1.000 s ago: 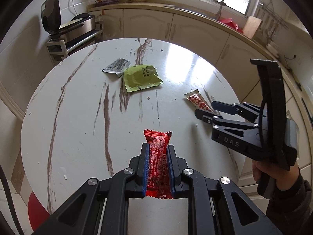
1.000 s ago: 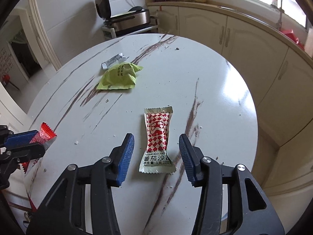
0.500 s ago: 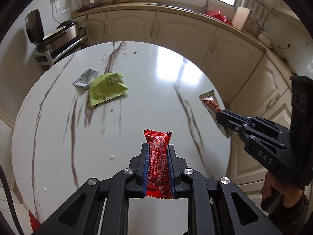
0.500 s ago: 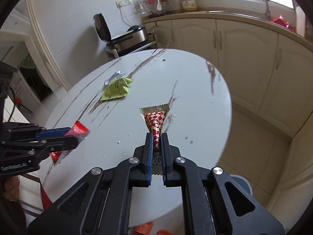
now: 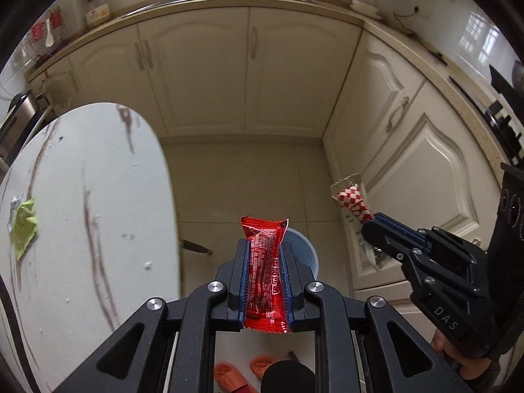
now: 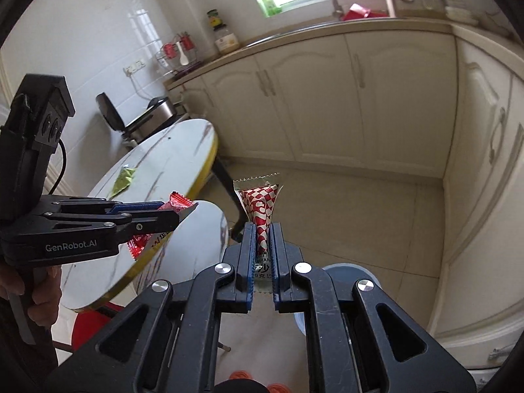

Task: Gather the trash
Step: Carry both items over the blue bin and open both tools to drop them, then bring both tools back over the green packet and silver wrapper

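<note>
The left tongs (image 5: 264, 273) are clenched on a red wrapper (image 5: 264, 268), which stands upright between the blue pads above the pale blue bin (image 5: 303, 245). Right of that bin, the right tongs (image 6: 264, 258) pinch a red-checked sachet (image 6: 260, 209), their jaws easing apart. A green wrapper (image 5: 23, 227) lies on the desk (image 5: 98, 196), left of the bin.
</note>
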A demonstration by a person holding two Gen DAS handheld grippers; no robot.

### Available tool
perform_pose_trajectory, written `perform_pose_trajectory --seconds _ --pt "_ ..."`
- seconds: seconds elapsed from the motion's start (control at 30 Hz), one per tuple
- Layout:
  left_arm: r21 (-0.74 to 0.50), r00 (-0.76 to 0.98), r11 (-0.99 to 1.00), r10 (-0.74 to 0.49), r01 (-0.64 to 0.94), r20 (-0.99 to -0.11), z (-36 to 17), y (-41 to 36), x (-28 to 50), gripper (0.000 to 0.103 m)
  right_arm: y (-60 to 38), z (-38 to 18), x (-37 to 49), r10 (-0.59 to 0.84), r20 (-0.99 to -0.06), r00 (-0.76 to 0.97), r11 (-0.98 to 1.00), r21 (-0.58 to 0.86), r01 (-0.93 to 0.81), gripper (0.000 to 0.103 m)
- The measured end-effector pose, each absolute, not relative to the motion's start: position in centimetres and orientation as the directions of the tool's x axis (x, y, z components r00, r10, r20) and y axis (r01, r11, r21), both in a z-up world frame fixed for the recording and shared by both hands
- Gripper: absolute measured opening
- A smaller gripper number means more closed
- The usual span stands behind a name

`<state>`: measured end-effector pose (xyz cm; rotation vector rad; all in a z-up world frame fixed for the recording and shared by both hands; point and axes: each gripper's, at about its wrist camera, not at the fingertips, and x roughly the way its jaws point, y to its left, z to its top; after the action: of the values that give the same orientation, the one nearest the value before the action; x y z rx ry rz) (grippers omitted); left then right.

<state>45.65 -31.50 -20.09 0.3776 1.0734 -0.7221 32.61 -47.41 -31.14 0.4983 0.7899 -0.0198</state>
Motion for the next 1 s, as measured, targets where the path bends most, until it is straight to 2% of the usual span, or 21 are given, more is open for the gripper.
perform_pose_trajectory --seconds 0.03,0.1,0.13,0.27,0.37,0.4,0.43,0.5,0.77,0.9,1.0 --pt "-0.060 0.272 0.707 -0.347 0.704 -0.898 -20.8 -32.5 45.8 0.014 -48.1 -31.9 32.5 0.147 -0.696 0.703 0.880 0.416 0.228 0.015" --pt "-0.057 0.249 0.691 -0.334 0.721 -0.909 -22.3 -34.8 45.8 0.014 -49.6 -33.4 32.0 0.124 -0.711 0.692 0.867 0.417 0.273 0.043" --pt "-0.055 0.239 0.686 -0.326 0.725 -0.915 -23.0 -35.7 45.9 0.014 -50.3 -34.1 31.8 0.120 -0.718 0.686 0.860 0.421 0.290 0.047" --pt "-0.052 0.202 0.669 -0.297 0.741 -0.933 -26.0 -38.6 46.5 0.018 -52.2 -35.7 30.9 0.077 -0.752 0.655 0.841 0.402 0.363 0.049" --pt "-0.040 0.199 0.662 -0.282 0.748 -0.939 -27.3 -40.5 47.1 0.024 -53.0 -35.9 30.2 0.053 -0.763 0.644 0.833 0.390 0.394 0.056" --pt "-0.027 0.209 0.663 -0.274 0.748 -0.939 -27.4 -40.7 47.2 0.037 -53.2 -35.9 30.0 0.048 -0.763 0.644 0.831 0.389 0.398 0.056" --pt "-0.016 0.220 0.668 -0.267 0.744 -0.938 -27.6 -41.1 47.4 0.055 -53.4 -35.8 29.8 0.042 -0.763 0.645 0.830 0.386 0.403 0.056" --pt "-0.011 0.242 0.676 -0.279 0.737 -0.930 -27.6 -41.6 47.4 0.067 -53.5 -35.6 29.2 0.030 -0.765 0.643 0.831 0.377 0.409 0.057" --pt "0.029 0.322 0.698 -0.292 0.715 -0.901 -24.7 -39.2 45.1 0.073 -52.1 -33.0 28.4 0.026 -0.743 0.669 0.846 0.372 0.381 0.057" --pt "0.080 0.420 0.732 -0.294 0.677 -0.858 -21.4 -34.7 43.0 0.081 -49.7 -30.1 28.6 0.030 -0.710 0.704 0.878 0.355 0.321 0.066" --pt "0.092 0.477 0.768 -0.295 0.634 -0.828 -19.3 -30.8 42.5 0.087 -47.2 -27.9 29.3 0.048 -0.688 0.724 0.902 0.342 0.265 0.067"
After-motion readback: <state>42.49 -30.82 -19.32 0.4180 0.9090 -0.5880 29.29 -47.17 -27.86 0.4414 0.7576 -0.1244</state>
